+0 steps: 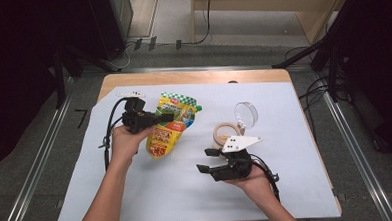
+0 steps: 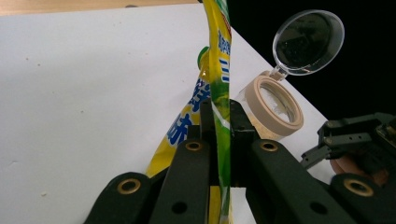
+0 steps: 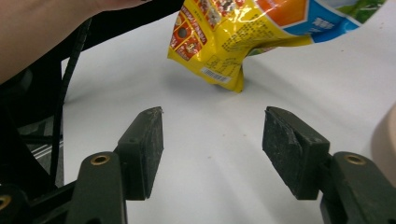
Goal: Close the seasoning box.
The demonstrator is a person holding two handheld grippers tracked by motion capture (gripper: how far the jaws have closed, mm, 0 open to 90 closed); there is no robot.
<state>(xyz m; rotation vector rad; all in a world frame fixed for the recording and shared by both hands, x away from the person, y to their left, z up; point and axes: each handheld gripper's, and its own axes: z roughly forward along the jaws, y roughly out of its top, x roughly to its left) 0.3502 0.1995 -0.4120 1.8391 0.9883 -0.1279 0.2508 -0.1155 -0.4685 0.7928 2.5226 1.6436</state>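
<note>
A yellow snack pouch (image 1: pixel 169 124) with a green checked top hangs over the white sheet, one lower corner near the surface. My left gripper (image 1: pixel 162 118) is shut on the pouch's edge; in the left gripper view the two jaws pinch the thin yellow film (image 2: pixel 220 93) between them. My right gripper (image 1: pixel 208 160) is held low at the front right, pointing left, with its jaws open and nothing between them. In the right gripper view the pouch (image 3: pixel 261 32) hangs ahead of the open jaws (image 3: pixel 212 130). A small jar (image 1: pixel 226 133) with a beige rim stands nearby, its clear hinged lid (image 1: pixel 246 113) flipped up.
A white sheet (image 1: pixel 137 193) covers most of the wooden table (image 1: pixel 192 76). The jar (image 2: pixel 273 105) and its lid (image 2: pixel 308 42) stand close to the sheet's right edge in the left gripper view. Dark stands and cables ring the table on the floor.
</note>
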